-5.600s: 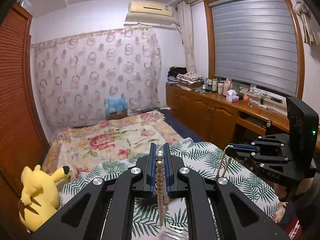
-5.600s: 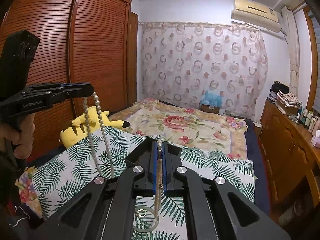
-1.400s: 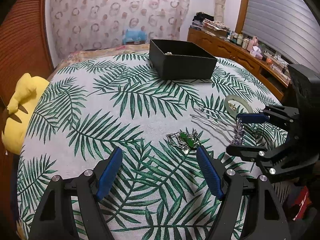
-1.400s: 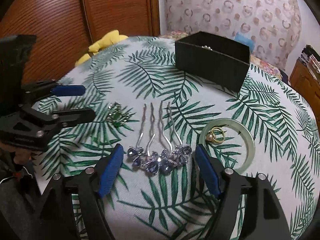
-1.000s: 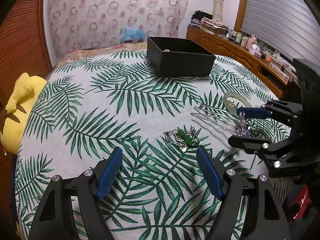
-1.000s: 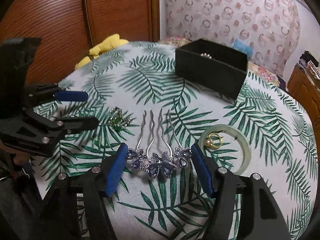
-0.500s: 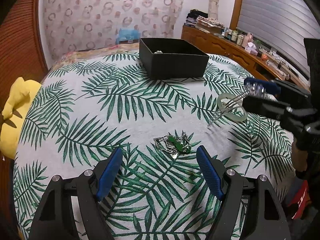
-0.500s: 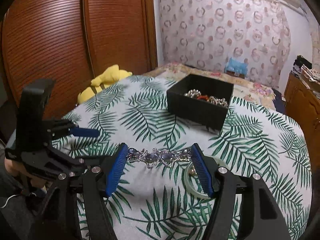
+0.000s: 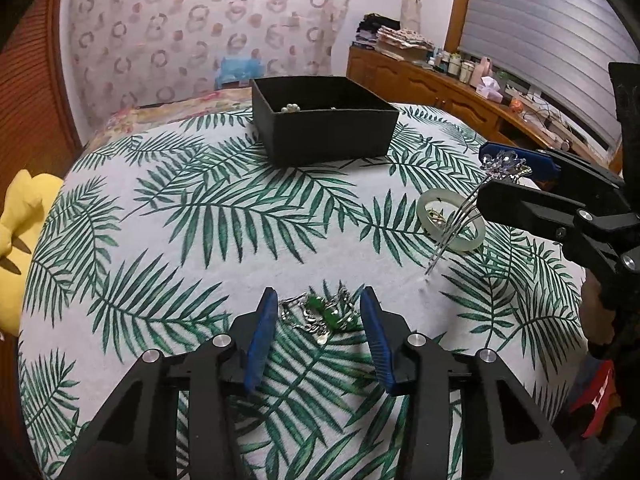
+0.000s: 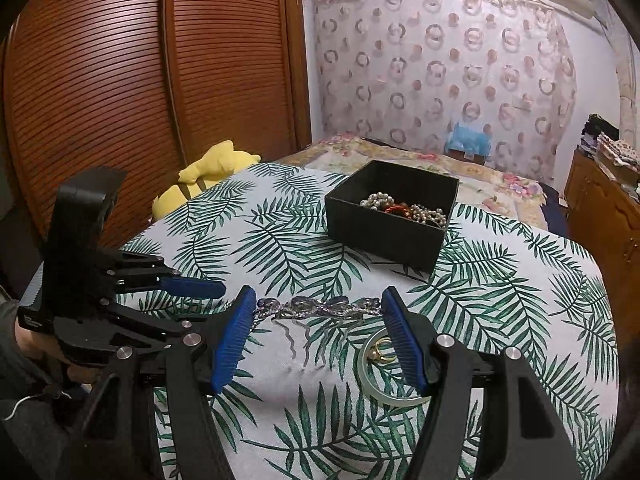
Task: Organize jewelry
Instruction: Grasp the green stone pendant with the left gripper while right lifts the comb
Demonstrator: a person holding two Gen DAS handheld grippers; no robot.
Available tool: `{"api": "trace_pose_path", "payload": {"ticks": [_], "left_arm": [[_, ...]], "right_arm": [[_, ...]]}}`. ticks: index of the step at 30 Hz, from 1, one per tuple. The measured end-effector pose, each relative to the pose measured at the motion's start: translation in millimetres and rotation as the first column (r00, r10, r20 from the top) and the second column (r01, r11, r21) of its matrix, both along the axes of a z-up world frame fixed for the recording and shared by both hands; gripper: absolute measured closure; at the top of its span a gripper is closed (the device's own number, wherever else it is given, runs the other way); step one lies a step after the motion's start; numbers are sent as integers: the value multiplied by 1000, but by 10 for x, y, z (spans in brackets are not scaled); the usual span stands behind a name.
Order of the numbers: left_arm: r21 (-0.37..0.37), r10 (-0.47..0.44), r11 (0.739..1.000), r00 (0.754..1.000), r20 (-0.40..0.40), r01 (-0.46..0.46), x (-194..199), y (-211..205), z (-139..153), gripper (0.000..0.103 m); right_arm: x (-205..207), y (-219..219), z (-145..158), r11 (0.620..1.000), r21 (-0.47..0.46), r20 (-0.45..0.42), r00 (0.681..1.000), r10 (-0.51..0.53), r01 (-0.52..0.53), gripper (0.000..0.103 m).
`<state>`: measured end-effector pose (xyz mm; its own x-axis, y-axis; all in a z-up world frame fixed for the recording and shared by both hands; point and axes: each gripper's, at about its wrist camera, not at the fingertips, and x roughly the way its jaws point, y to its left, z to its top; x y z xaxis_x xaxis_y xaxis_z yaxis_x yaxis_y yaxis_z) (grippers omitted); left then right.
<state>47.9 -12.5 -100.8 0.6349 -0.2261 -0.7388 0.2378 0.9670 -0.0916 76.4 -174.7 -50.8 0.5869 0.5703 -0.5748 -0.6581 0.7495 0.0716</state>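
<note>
You are carrying the comb (image 10: 318,307) clamped endwise in the right jaws, left jaws apart around the brooch (image 9: 320,314); be keeping it level toward the box (image 10: 390,216).

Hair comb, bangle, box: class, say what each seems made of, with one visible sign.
Hair comb: silvery metal prongs, glinting; purple faceted stones, glass or crystal perhaps.
Bangle: pale green, milky, smooth; possibly jade or glass.
Box: matte black, thin straight walls; likely card.

The black box's (image 9: 328,136) near wall hides most of its contents; the yellow plush (image 9: 20,216) is cropped.
</note>
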Motion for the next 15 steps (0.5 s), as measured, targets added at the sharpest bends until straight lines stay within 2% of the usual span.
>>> {"api": "trace_pose_path", "payload": {"ticks": [2,4,9,15], "left_arm": [[5,-5,1000,1000,2,5,10,-35,3,65],[22,-8,1000,1000,-3,8,18,-81,-17,73],[68,12,998,1000,-10,-11,69,-109,-87,75],[40,17,999,1000,0,-17,73,-34,-71,87]], "right_arm": [[1,-4,-1,1000,-1,0,1000,-1,1,36],[5,-11,0,1000,0,-3,1000,-3,3,36],[5,-35,-21,1000,-3,-7,1000,-6,6,36],[9,-39,-19,1000,-3,-6,1000,-4,4,36]]}}
